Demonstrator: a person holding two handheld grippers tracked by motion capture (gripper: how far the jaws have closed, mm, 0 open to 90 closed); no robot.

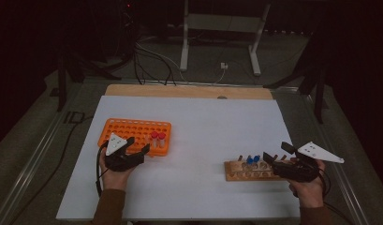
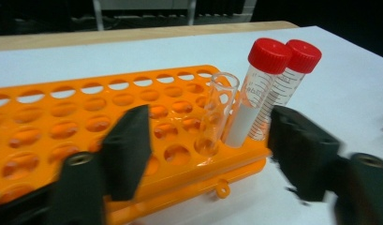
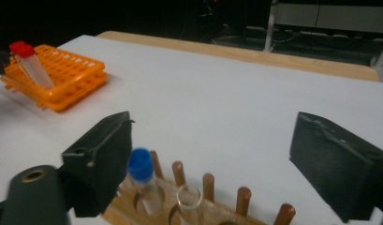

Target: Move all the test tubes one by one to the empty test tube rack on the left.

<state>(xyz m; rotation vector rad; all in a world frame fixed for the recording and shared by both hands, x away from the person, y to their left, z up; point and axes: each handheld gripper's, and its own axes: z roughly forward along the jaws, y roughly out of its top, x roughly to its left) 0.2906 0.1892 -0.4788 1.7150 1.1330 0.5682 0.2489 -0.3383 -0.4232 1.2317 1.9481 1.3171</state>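
An orange tube rack (image 1: 128, 127) lies at the left of the white table. Two red-capped tubes (image 1: 158, 138) stand at its near right corner. In the left gripper view an uncapped clear tube (image 2: 217, 112) stands in a rack hole beside the red-capped tubes (image 2: 268, 56). My left gripper (image 2: 208, 122) is open, its jaws wide on either side of that clear tube and not touching it. At the right a wooden peg rack (image 1: 236, 176) holds blue-capped tubes (image 1: 253, 159). My right gripper (image 3: 215, 124) is open just behind that rack, above a blue-capped tube (image 3: 141, 171) and an open clear tube (image 3: 189, 199).
The white sheet (image 1: 203, 122) covers a wooden tabletop whose bare strip (image 1: 189, 91) shows at the far edge. Beyond it are white desk legs (image 1: 184, 47) and cables (image 1: 151, 61) on the floor. A metal rail (image 1: 34, 154) runs along the table's left side.
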